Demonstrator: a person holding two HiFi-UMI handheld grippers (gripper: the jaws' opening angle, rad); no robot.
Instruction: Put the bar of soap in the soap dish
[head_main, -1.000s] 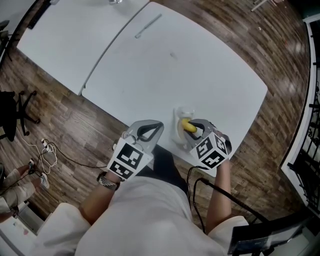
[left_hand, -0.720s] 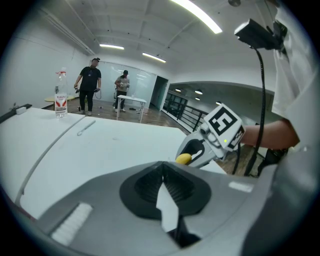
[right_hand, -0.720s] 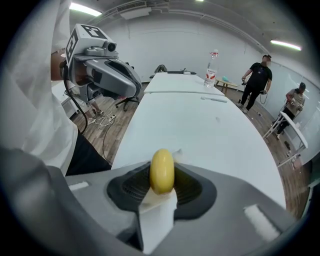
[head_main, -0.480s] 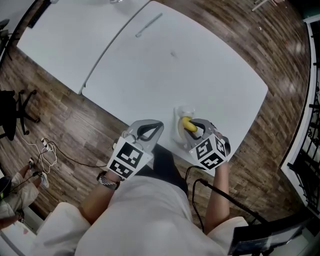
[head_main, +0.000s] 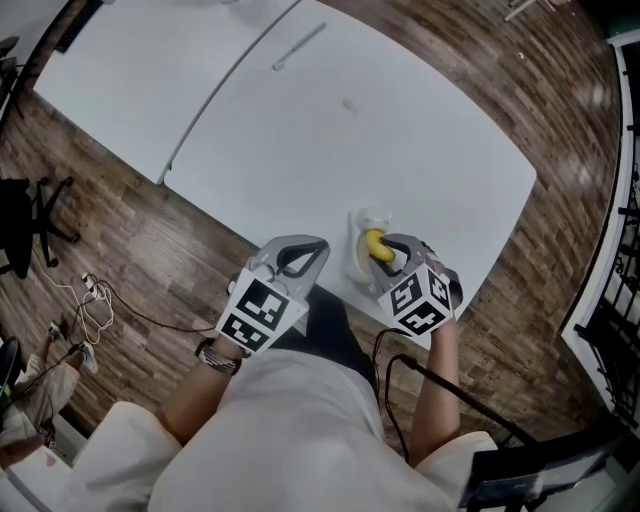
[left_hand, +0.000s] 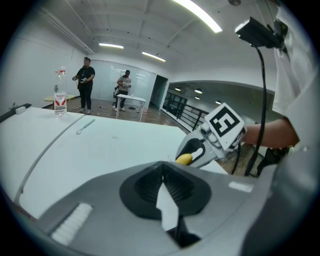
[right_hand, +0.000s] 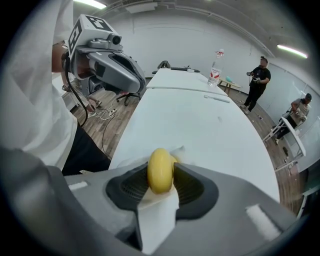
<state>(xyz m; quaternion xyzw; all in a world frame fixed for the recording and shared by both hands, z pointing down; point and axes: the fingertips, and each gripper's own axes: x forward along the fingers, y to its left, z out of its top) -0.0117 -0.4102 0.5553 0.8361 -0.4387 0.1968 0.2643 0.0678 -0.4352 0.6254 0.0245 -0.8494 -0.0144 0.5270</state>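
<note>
1. Hardly anything is shifting since the earlier frames. Both hands are keeping their places at the lower middle of the head view. Only the right gripper's jaws have just been opening a little, with the bar of soap between them.
2. Nearest the person, the left gripper is hovering just off the table's near edge, its jaws pressed together on nothing. I judge it is waiting out of the way, since one hand is enough here.
3. Just right of it, the right gripper is pointing steeply down and holding the yellow bar on its edge. In the right gripper view both pads are still touching the bar's flat faces, so the grip is loosening rather than gone.
4. Directly beneath, the clear soap dish is sitting at the near edge of the white table. The bar is standing in or just over its hollow, and I cannot tell whether it is resting on the bottom. Bringing it down this low is probably letting it settle without a drop.
5. Farther up the frame, a thin stick-like object is lying near the seam with a second table.
6. Farthest off, in the right gripper view, a bottle is standing on the far table, with people standing beyond it.
</note>
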